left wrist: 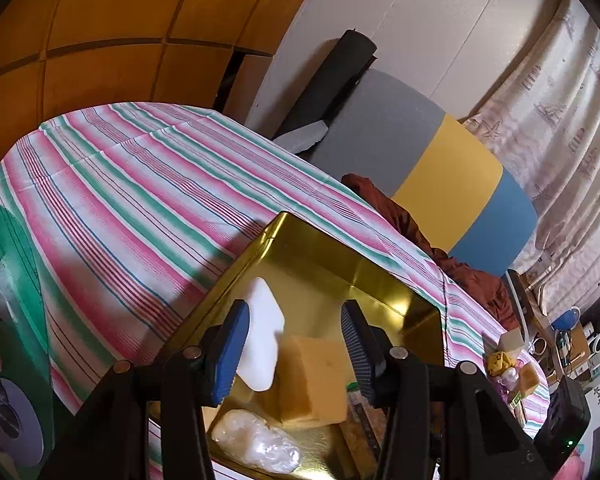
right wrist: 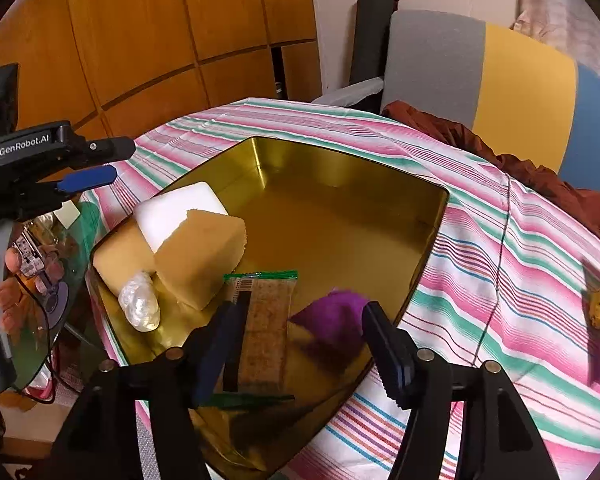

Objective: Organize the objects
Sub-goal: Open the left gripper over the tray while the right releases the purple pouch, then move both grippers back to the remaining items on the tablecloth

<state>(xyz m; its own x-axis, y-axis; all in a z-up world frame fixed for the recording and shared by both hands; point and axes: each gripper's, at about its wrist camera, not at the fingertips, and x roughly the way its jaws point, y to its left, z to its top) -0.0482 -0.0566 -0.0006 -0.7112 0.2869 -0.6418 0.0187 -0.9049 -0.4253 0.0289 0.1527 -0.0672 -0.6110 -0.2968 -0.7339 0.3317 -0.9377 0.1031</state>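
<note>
A gold tin (right wrist: 380,208) sits on a striped tablecloth (right wrist: 500,264) and holds a white foam block (right wrist: 176,208), two yellow sponges (right wrist: 200,260), a clear crinkled bag (right wrist: 139,306), a wrapped snack bar (right wrist: 264,320) and a blurred purple piece (right wrist: 334,316) near its front wall. The right gripper (right wrist: 300,352) hangs above the snack bar and the purple piece with its jaws apart, gripping nothing. The left gripper (left wrist: 296,350) hovers over the white block and a sponge, jaws likewise parted and empty.
</note>
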